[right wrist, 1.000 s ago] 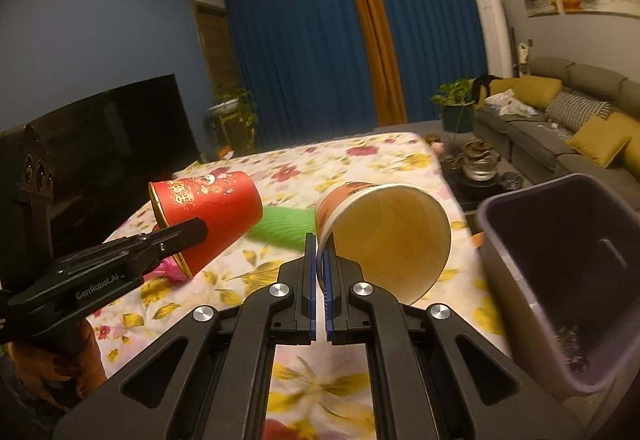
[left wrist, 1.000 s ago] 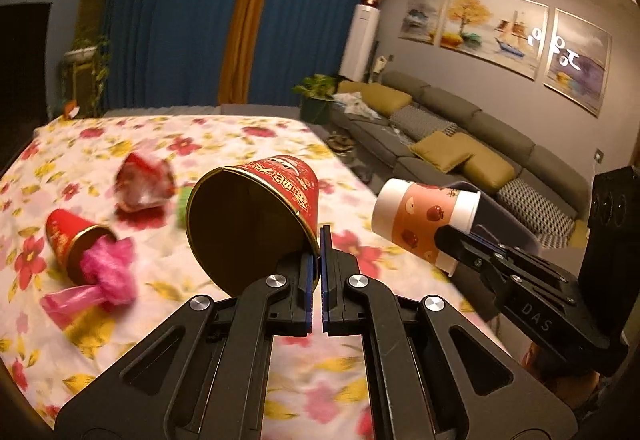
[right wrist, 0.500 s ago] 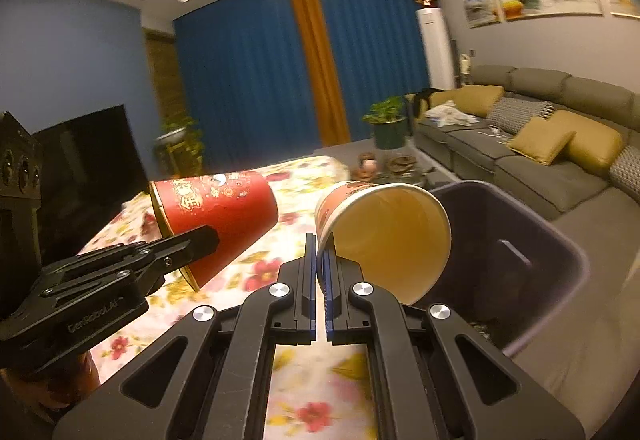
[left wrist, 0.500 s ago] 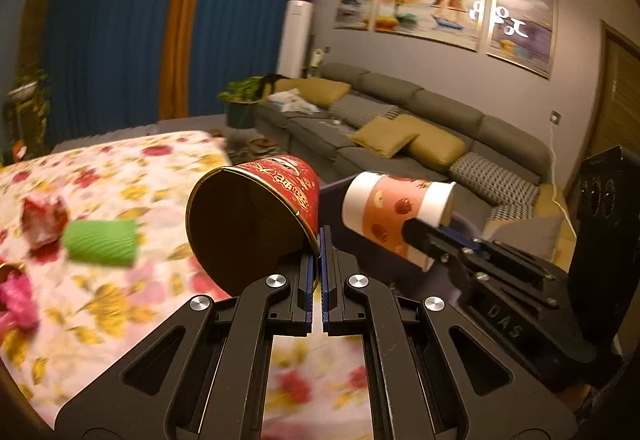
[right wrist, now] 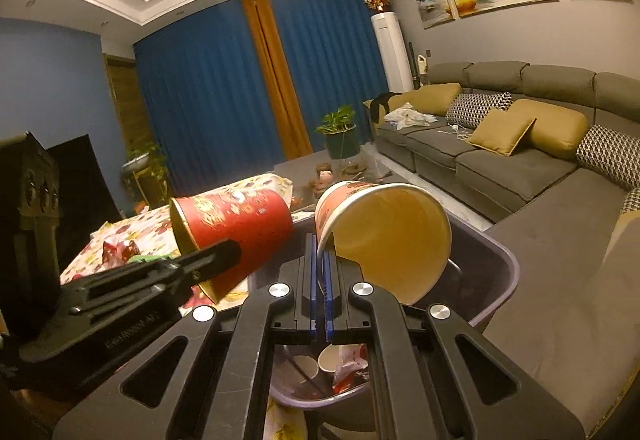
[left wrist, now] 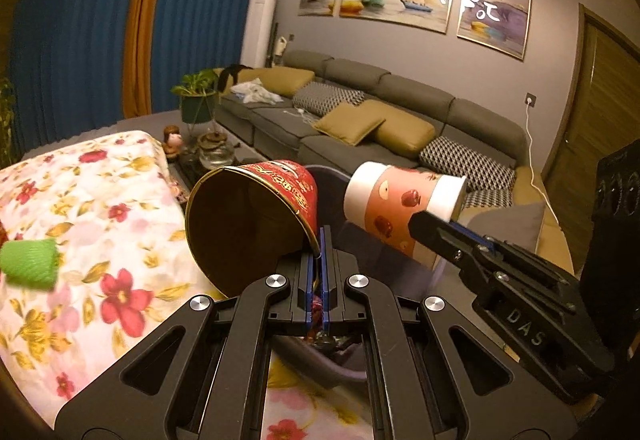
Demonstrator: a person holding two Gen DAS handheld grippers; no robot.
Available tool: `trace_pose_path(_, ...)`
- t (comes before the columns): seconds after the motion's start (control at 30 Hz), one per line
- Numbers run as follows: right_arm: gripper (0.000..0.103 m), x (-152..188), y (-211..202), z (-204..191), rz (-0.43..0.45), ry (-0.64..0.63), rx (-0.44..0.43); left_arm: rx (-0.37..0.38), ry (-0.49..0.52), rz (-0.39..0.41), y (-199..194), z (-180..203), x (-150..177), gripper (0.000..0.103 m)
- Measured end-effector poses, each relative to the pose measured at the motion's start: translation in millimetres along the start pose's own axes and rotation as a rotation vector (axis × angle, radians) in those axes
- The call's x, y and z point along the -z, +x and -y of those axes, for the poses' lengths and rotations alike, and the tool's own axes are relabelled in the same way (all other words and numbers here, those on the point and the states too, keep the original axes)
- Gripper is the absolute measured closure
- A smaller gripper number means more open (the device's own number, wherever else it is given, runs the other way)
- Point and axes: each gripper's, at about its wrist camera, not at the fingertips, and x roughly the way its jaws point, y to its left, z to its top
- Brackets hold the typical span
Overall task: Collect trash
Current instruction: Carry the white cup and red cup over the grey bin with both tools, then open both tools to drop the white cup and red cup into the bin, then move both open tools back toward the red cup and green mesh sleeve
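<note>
Both grippers have swung off the floral table and now sit over the bin, each carrying the same cup as 1 second ago; the bin, at 3 o'clock in the right view then, now lies directly under the jaws. Left gripper (left wrist: 319, 240): jaws pinched nearly shut on the rim of the red cup (left wrist: 256, 215), which lies on its side, dark mouth toward the camera at 10 o'clock from the fingertips. Right gripper (right wrist: 319, 252): jaws likewise clamped on the rim of the white cup (right wrist: 384, 236), tan inside facing the lens at 2 o'clock from the tips. In the left view the white cup (left wrist: 404, 205) shows its apple print, bottom pointing to 9 o'clock, with the right gripper (left wrist: 424, 224) gripping its rim from 4 o'clock. In the right view the red cup (right wrist: 236, 228) hangs at 9 o'clock, the left gripper (right wrist: 224, 254) reaching in from 8 o'clock. Cups side by side, close, not clearly touching. Bin (right wrist: 492, 272), purple-grey, sits below both cups; inside it at 6 o'clock are 2 small white cups and a red-and-white wrapper (right wrist: 348, 364). Table (left wrist: 80, 207) with flowered cloth at 9 o'clock in the left view; a green roll (left wrist: 30, 268) lies on it near the frame edge, blurred. Grey sofa (left wrist: 360, 127) behind, at 1 o'clock.
</note>
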Motion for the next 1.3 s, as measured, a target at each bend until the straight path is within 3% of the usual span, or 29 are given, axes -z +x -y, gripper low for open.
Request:
trace_pose_path(0.37, 0.099, -5, 19, -2, -0.012, 0.032, 0.008, 0.046, -0.003, -0.043, 24, -1, 8, 0.099)
trace_pose_path(0.47, 0.099, -6, 24, 2, -0.015, 0.042, 0.013, 0.051, -0.01, -0.045, 25, -3, 9, 0.08)
trace_pose_path(0.53, 0.099, -7, 26, 5, -0.018, 0.045, 0.017, 0.052, -0.018, -0.044, 24, -4, 9, 0.058)
trace_pose_path(0.7, 0.096, -7, 27, 7, -0.02, 0.054, 0.025, 0.02, -0.04, -0.013, 14, -11, 9, 0.038)
trace_pose_path(0.73, 0.09, -7, 27, 7, -0.019, 0.053, 0.027, 0.009, -0.044, -0.006, 11, -12, 8, 0.035)
trace_pose_path(0.77, 0.079, -7, 27, 7, -0.016, 0.053, 0.03, -0.005, -0.046, 0.001, 8, -14, 7, 0.034)
trace_pose_path(0.87, 0.062, -7, 25, 4, -0.001, 0.048, 0.04, -0.053, -0.051, 0.022, -2, -19, 7, 0.028)
trace_pose_path(1.03, 0.048, -8, 20, -4, 0.016, 0.033, 0.044, -0.182, -0.056, 0.054, -24, -29, 10, 0.017)
trace_pose_path(1.3, 0.022, -7, 7, -23, 0.066, -0.013, 0.061, -0.351, -0.079, 0.074, -56, -50, 16, 0.014)
